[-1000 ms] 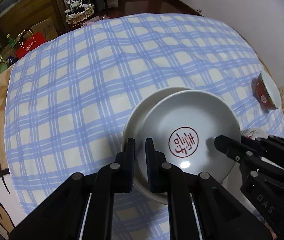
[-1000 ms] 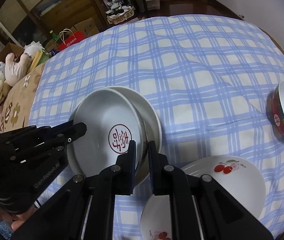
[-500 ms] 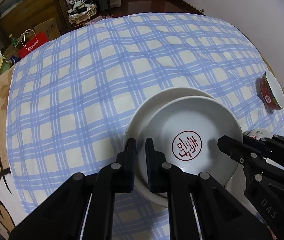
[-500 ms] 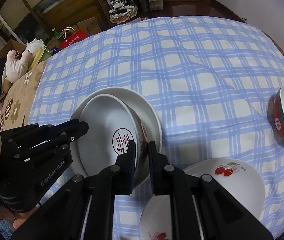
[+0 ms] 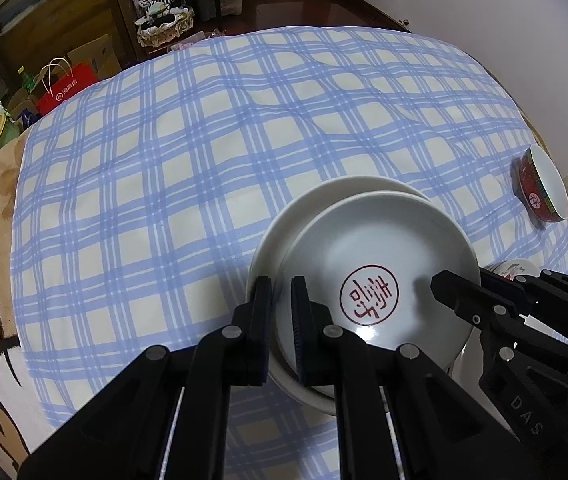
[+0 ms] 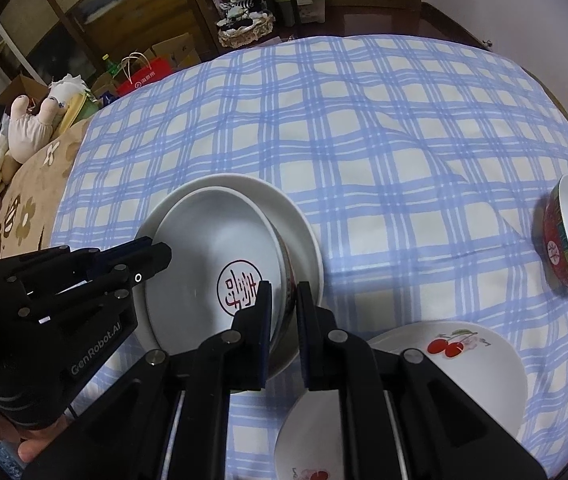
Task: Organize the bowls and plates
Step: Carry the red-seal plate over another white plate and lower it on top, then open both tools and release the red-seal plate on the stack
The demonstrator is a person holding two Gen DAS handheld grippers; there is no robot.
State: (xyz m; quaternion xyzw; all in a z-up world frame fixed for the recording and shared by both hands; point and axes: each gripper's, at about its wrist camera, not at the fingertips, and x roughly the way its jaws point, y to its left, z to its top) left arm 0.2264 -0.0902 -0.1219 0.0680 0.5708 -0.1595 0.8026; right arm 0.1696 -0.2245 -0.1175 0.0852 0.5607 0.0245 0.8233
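Both grippers held one white dish with a round red stamp over a bigger plain white plate on the blue checked cloth. The left gripper pinched its left rim, and the right gripper pinched the other side. To do it well, lower both sides evenly, centre the dish, then let go gently.

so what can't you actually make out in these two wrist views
- Near rim of the white bowl with the red seal: hidden by both grippers' fingers, so contact is unclear.
- White plain plate beneath: mostly covered by that bowl.
- Near cherry-print plate, right view: covered by the right gripper.
- Red-sided bowl: its motif is too small.
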